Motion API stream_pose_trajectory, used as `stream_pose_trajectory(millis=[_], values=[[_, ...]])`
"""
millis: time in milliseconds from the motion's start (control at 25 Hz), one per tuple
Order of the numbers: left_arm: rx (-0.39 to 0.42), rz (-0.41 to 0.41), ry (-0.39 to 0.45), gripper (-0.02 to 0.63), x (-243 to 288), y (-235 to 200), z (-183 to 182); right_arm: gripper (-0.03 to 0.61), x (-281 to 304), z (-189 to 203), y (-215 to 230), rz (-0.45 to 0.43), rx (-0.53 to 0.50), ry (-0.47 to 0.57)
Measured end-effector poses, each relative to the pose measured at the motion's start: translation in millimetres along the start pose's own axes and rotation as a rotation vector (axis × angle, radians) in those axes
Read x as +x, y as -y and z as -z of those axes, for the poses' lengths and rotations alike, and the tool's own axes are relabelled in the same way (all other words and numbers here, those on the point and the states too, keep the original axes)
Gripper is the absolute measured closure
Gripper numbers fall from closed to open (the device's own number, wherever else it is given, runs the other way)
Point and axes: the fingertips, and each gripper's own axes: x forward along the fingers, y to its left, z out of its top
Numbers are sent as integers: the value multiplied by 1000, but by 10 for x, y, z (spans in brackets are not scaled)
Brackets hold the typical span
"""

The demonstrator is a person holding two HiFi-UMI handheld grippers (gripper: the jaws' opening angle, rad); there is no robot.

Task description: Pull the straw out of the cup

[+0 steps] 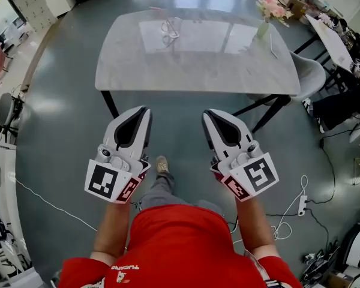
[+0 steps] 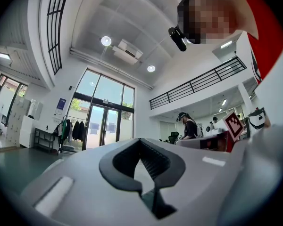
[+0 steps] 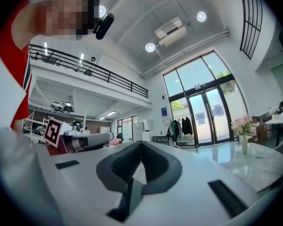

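Note:
A clear cup stands on the far left part of the pale marble table; its straw is too small to make out. Both grippers are held side by side over the floor, well short of the table's near edge. My left gripper is shut with nothing in it, and the left gripper view shows its jaws meeting, with only the hall beyond. My right gripper is also shut and empty, its tips together. The cup appears in neither gripper view.
A vase of pink flowers stands at the table's far right corner and also shows in the right gripper view. A grey chair sits by the table's right end. A power strip and cables lie on the floor at right.

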Motion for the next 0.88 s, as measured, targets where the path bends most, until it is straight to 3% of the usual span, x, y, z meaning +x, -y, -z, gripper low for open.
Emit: stream_pose_trajectory(millis=[480,880], values=[[-34,18,-9,609,842,-1479,170,577,1492,14,590,56,-25,-37],[-46,47,-8,609,1427,-2113,388,577,2222,114,1096,105,-52,-66]])
